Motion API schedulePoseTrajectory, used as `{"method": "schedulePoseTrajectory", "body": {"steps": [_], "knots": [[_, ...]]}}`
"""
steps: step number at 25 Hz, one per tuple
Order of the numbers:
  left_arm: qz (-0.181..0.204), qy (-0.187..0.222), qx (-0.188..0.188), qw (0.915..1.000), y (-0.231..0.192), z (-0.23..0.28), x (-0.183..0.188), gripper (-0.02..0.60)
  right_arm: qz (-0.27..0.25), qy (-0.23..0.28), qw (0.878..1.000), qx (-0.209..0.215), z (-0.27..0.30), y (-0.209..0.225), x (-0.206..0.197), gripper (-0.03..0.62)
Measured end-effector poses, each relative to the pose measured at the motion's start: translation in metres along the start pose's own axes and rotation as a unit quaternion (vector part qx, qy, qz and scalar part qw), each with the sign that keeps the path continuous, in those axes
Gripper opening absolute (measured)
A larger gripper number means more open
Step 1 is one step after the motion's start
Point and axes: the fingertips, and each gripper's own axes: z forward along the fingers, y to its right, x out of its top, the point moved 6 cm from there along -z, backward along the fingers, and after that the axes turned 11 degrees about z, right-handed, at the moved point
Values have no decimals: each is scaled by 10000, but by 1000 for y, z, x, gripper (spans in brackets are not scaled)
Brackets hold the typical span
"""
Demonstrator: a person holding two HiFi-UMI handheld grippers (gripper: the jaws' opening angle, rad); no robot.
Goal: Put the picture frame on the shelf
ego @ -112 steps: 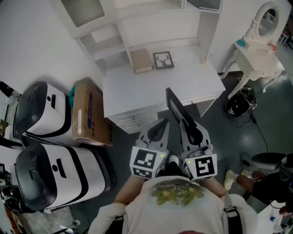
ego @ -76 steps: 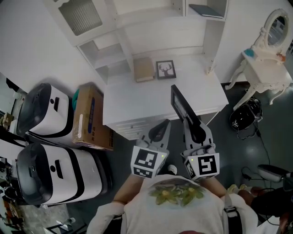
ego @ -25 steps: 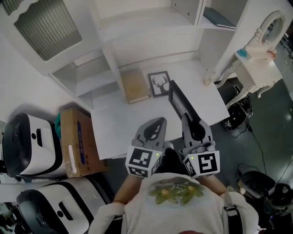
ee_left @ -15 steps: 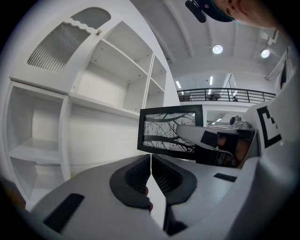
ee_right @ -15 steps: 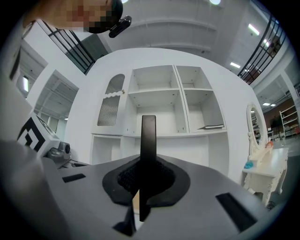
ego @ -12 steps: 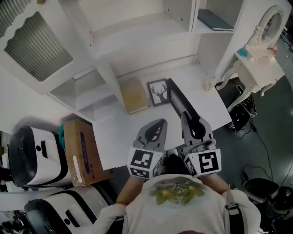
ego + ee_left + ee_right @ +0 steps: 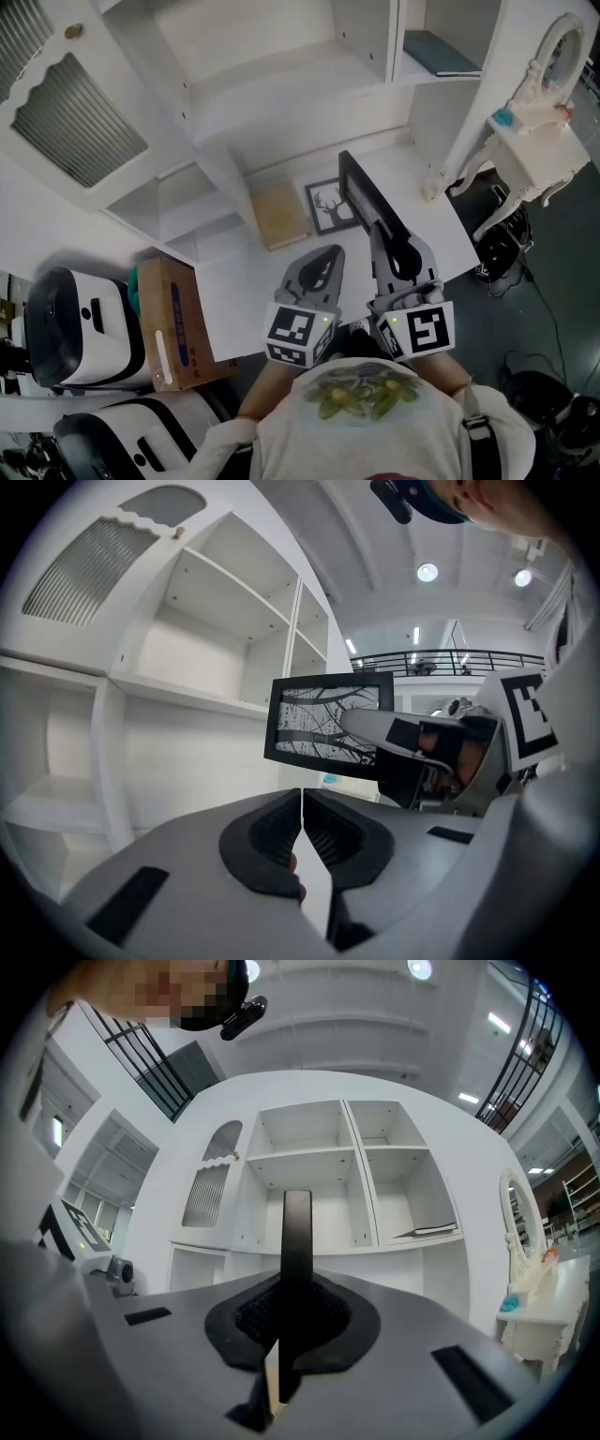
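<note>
Two claws up, one loaded. The right claw is clamped on one edge of the picture frame. The left claw has its jaws pressed together with nothing between them.

Frame look: in the right gripper view it is edge-on, a thin black slat standing straight up out of the jaws. The left gripper view shows its face, with a black border and a black-and-white branch-like print. In the head view it is a dark narrow bar sticking forward from the right claw, in the air over the tabletop and short of the white shelf unit. The left claw sits just beside it, empty.

On the tabletop are a small deer picture and a tan book-like block, side by side near the back. A dark flat book lies in the right-hand shelf compartment.

Versus 4.5 s ago: both claws were then over the floor, clear of the tabletop's front edge, and now they are over it. The shelf unit fills far more of the head view. The frame's far end now overlaps the deer picture's right edge. Grip is unchanged and the left claw was shut throughout.
</note>
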Motion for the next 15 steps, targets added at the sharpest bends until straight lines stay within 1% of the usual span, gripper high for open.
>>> {"method": "schedulePoseTrajectory", "body": {"steps": [15], "knots": [[126,-45,157,9998,-11,23,7,34,28,445,9989,174,27,19,20,37]]}}
